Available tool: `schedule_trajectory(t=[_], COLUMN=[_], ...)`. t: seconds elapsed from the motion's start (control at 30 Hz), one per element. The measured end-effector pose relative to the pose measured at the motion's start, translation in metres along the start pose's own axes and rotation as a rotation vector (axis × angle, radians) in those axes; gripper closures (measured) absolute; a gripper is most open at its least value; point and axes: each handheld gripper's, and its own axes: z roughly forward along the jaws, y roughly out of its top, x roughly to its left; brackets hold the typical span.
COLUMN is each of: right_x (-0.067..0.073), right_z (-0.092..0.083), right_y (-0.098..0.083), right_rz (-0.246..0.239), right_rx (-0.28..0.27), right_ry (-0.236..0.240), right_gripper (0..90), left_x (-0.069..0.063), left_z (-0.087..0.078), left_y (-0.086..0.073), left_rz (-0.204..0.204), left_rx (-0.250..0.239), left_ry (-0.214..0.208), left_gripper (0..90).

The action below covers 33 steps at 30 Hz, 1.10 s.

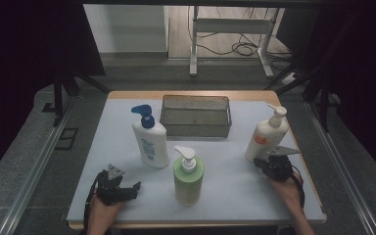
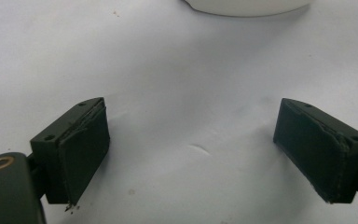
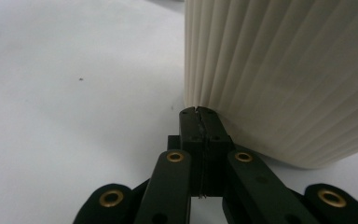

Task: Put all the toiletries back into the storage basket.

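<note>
Two black jaws of the right gripper (image 3: pixel 199 112) are pressed flat together with nothing between them, their tips at the foot of the ribbed cream pump bottle (image 3: pixel 284 79), touching or nearly so. In the high view this cream bottle (image 1: pixel 266 135) stands upright near the table's right edge, just beyond the right gripper (image 1: pixel 273 164). The left gripper (image 1: pixel 127 188), near the front left, holds its jaws wide apart over the bare white tabletop (image 2: pixel 177 84). A green pump bottle (image 1: pixel 188 177) stands between the grippers; a white bottle with a blue pump (image 1: pixel 150 139) and a dark wire-mesh basket (image 1: pixel 195 116) lie farther back.
</note>
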Motion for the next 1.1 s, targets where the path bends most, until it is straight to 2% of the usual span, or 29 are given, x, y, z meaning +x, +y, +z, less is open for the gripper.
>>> schedule_trajectory(t=[0.47, 0.6, 0.8, 1.1], right_x=[-0.001, -0.003, -0.013, -0.035], right_z=[0.015, 0.009, -0.003, -0.019], right_y=[0.012, 0.01, 0.0, -0.012], right_rz=[0.012, 0.022, 0.055, 0.093], right_rx=[-0.005, -0.01, -0.011, -0.006], right_ry=[-0.006, 0.007, 0.004, -0.064], right_gripper=[90.0, 90.0, 90.0, 90.0], left_x=[0.0, 0.0, 0.0, 0.0], left_z=[0.0, 0.0, 0.0, 0.0], left_y=[0.0, 0.0, 0.0, 0.0], left_rz=[0.001, 0.003, 0.003, 0.003], left_rx=[0.001, 0.0, 0.0, 0.0], left_ry=[0.0, 0.001, 0.001, 0.001], left_gripper=[10.3, 10.3, 10.3, 10.3])
